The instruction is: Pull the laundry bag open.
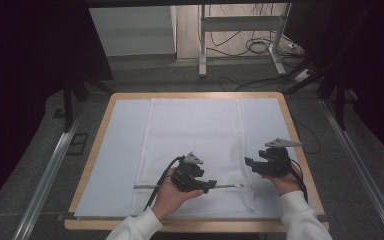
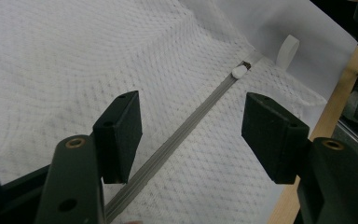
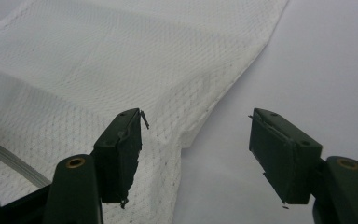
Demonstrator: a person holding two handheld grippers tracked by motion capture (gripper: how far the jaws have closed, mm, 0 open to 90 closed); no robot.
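Observation:
A white mesh bag (image 1: 195, 135) lies flat on a pale sheet (image 1: 120, 150) covering the table. A grey zipper (image 1: 230, 186) runs across the bag near its front edge. My left gripper (image 1: 207, 186) hovers open just over that zipper (image 2: 186, 130), which runs between its jaws without touching the pads. The white zipper pull (image 2: 239, 71) sits farther along, near a small white loop (image 2: 286, 49). At the bag's right side my right gripper (image 1: 250, 162) is open too; the bag's edge (image 3: 186, 135) lies under its left jaw, with bare sheet (image 3: 317, 60) under the other.
The wooden table rim (image 1: 300, 145) frames the sheet. Beyond the far edge, a metal stand (image 1: 202, 45) and loose cables (image 1: 260, 47) lie on the floor. Metal rails (image 1: 50, 170) run along both sides of the table.

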